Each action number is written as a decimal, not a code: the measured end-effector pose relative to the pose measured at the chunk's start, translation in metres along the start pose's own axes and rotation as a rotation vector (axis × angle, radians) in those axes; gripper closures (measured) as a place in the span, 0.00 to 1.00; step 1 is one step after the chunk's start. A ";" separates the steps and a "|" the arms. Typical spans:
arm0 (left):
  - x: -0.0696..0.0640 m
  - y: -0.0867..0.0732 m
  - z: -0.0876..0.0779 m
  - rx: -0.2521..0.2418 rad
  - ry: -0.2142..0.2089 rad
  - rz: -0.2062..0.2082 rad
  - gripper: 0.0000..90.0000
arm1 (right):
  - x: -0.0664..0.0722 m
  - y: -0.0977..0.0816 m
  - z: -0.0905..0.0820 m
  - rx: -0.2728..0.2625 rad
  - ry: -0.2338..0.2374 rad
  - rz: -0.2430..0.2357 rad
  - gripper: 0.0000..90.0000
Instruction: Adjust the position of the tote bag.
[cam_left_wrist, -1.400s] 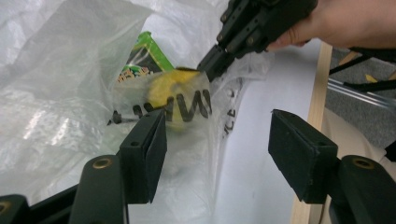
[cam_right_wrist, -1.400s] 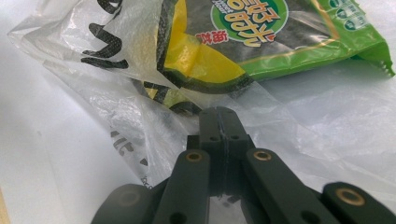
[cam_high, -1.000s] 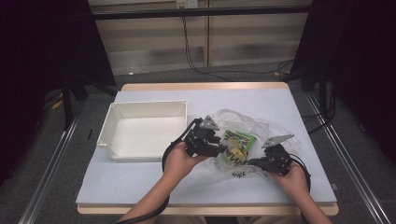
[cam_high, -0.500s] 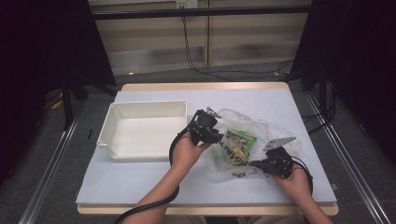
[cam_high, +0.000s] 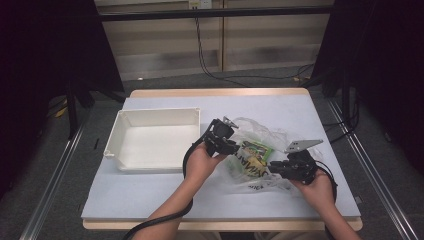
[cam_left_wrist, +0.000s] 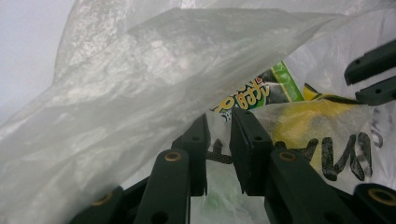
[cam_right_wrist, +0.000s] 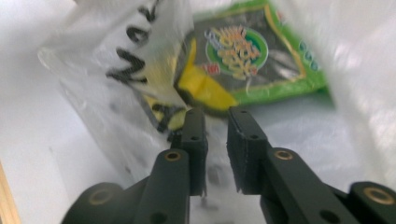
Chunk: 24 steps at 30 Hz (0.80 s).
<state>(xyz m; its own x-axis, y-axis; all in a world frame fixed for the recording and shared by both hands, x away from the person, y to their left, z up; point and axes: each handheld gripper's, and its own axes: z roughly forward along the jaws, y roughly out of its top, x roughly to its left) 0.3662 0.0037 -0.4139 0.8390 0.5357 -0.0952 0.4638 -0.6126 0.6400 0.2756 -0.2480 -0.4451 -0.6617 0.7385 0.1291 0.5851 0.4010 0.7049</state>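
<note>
A crumpled clear plastic bag (cam_high: 262, 137) with black lettering lies right of the table's middle. Inside it is a green and yellow snack packet (cam_high: 252, 152). My left gripper (cam_high: 234, 148) is at the bag's left edge. Its jaws (cam_left_wrist: 219, 116) have just been closing and stand a narrow gap apart, with the bag's film (cam_left_wrist: 140, 70) at their tips and the packet (cam_left_wrist: 261, 91) just beyond. My right gripper (cam_high: 273, 167) is at the bag's near right side. Its jaws (cam_right_wrist: 215, 112) have just been opening and now stand slightly apart over the film (cam_right_wrist: 116, 93), pointing at the packet (cam_right_wrist: 252, 51).
An empty white tray (cam_high: 150, 112) sits left of the bag, close to my left hand. The table's wooden front edge (cam_high: 220, 225) runs below both forearms. Black cables trail from both grippers, and metal rails flank the table.
My left gripper has moved a little to the right and farther up the table, onto the bag's left edge. The right hand has stayed in place.
</note>
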 end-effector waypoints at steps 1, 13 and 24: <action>0.000 0.000 0.000 0.003 -0.004 0.007 0.85 | 0.001 0.003 0.000 -0.009 0.002 0.007 0.83; -0.002 0.000 0.000 0.010 -0.016 0.010 0.88 | 0.014 0.015 0.022 0.022 0.072 -0.010 0.69; -0.002 0.010 0.001 -0.024 -0.024 -0.014 0.78 | 0.022 0.007 0.035 0.046 0.116 -0.042 0.93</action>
<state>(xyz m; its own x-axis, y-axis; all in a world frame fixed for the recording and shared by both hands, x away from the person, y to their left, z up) 0.3698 -0.0043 -0.4078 0.8392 0.5297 -0.1226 0.4687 -0.5906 0.6569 0.2817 -0.2103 -0.4613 -0.7340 0.6544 0.1817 0.5752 0.4567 0.6786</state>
